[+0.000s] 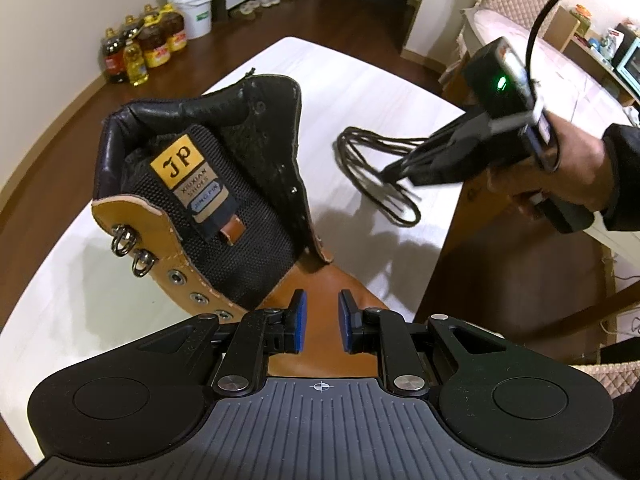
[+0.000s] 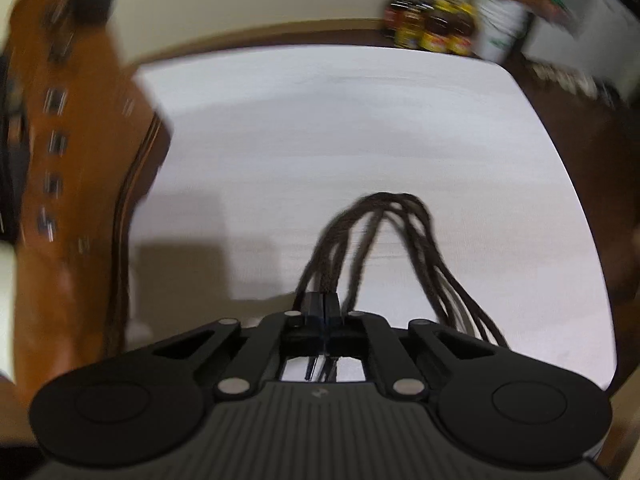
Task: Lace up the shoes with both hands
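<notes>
A white counter point(image 1: 360, 80) carries a tan boot point(image 1: 208, 200) standing with its black tongue exposed and its eyelets unlaced. The left gripper point(image 1: 322, 320) hovers over the toe, its fingers spread apart. The right gripper point(image 2: 325, 312) (blurred in its own view) is pressed together on a bundled dark brown shoelace point(image 2: 380, 224), right of the boot.

Boot point(image 1: 208, 196) on table point(image 1: 380, 92) – shoelace point(image 1: 376, 168) to its right, bottles point(image 1: 148, 40) behind on floor.

Tan boot point(image 1: 168, 248), black mesh tongue point(image 1: 240, 236); dark brown lace point(image 2: 384, 232); white table point(image 1: 360, 92); blue claw pads point(image 1: 299, 320).
</notes>
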